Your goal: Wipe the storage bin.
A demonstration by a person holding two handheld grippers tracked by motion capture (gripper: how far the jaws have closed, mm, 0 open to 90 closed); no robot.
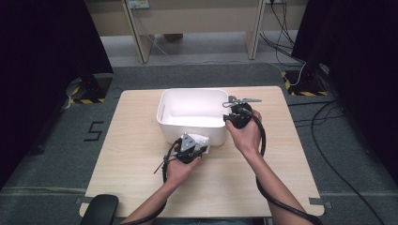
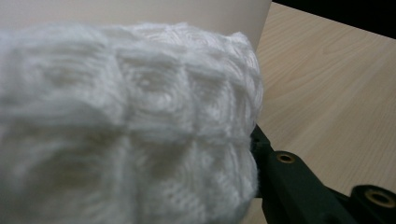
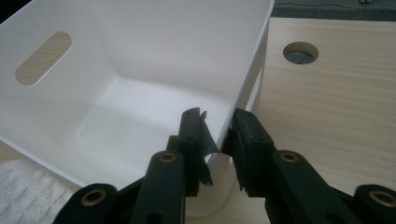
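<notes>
On one table (image 1: 141, 154): one white bin (image 1: 187, 123), one knitted cloth (image 1: 202, 139).

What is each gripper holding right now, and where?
Left gripper is shut on the white cloth; where on it I can't tell. Right gripper clamps the bin wall at its rim.

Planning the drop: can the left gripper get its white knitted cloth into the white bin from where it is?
Probably yes. The left gripper holds the cloth against the bin's near wall; the bin is open-topped and empty, and the right gripper steadies its corner.
</notes>
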